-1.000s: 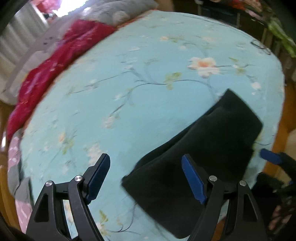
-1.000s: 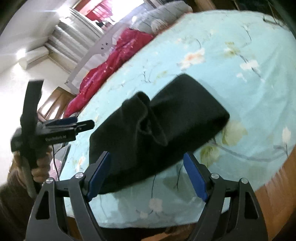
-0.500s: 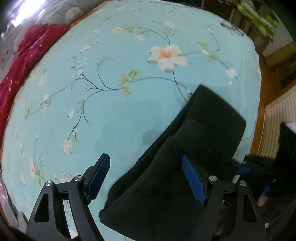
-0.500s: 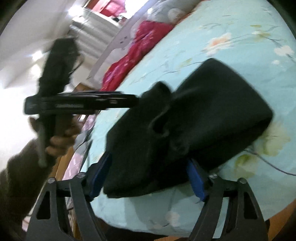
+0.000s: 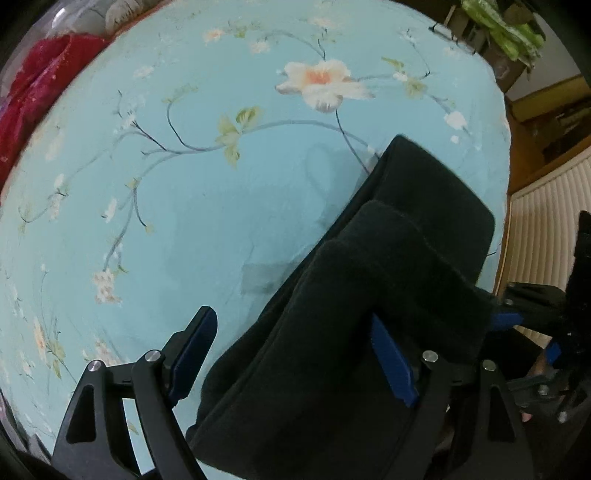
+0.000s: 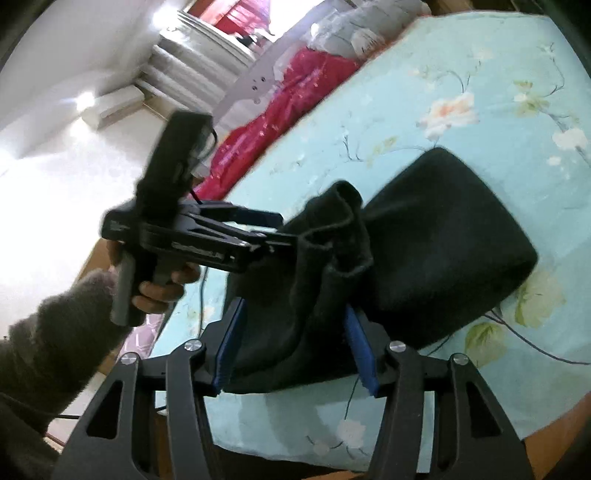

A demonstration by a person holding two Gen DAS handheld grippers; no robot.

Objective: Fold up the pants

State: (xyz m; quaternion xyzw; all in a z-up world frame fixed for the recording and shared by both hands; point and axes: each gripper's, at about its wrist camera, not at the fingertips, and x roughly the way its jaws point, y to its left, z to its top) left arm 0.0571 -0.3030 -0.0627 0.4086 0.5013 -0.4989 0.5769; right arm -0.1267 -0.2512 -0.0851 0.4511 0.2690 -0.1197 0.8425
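The black pants [image 5: 388, 295] lie folded in a thick bundle near the corner of the light blue flowered bed [image 5: 221, 203]. My left gripper [image 5: 295, 354] is open, its jaws wide apart around the bundle's near end, with cloth lying between the blue pads. In the right wrist view the pants [image 6: 424, 243] sit between my right gripper's [image 6: 295, 347] open fingers, and the left gripper [image 6: 273, 229] reaches into the bundle's upper end from the left. Whether cloth is pinched there is hidden.
A red blanket [image 6: 280, 110] and grey bedding [image 6: 354, 29] lie along the far side of the bed. The wooden floor [image 6: 554, 424] shows past the bed's near edge. A white radiator [image 5: 539, 229] stands to the right.
Both grippers have moved in onto the pants. The left one swung right until the bundle sat between its fingers. The right one closed the distance until the cloth filled its jaws.
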